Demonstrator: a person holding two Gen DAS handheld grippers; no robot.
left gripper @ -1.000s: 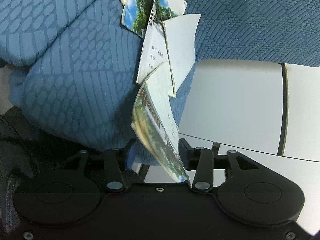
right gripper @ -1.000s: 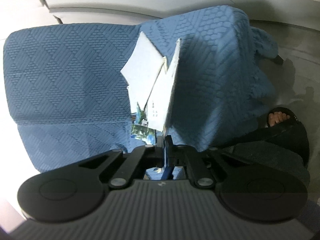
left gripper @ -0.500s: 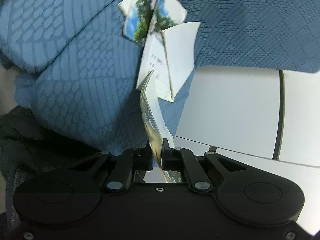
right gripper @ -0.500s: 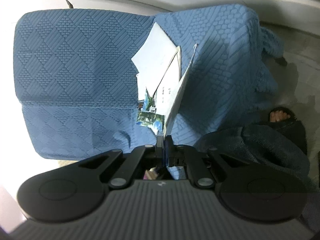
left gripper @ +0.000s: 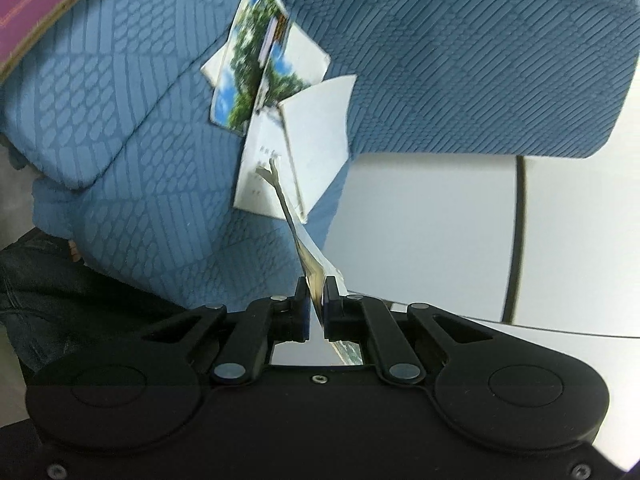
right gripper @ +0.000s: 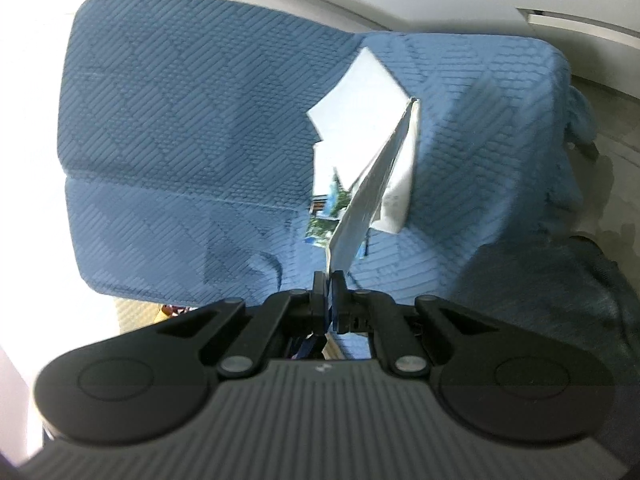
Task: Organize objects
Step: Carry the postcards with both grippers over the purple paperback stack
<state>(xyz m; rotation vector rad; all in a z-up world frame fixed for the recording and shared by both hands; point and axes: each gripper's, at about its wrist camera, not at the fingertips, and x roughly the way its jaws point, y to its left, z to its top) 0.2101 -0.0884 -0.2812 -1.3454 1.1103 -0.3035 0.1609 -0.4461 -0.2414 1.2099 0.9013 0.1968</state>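
- Your left gripper (left gripper: 316, 294) is clamped on the near edge of a photo card (left gripper: 298, 236) seen edge-on.
- Your right gripper (right gripper: 330, 290) is pinched shut on a white card (right gripper: 362, 208), also edge-on.
- Beyond them, the remaining postcards (left gripper: 276, 92) lie fanned on the blue textured cushion (left gripper: 460, 60).
- Behind that: a white cabinet panel (left gripper: 432, 232).

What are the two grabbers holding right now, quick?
Left gripper: closed, pinching a photo card by its edge.
Right gripper: closed, pinching a white card by its edge.
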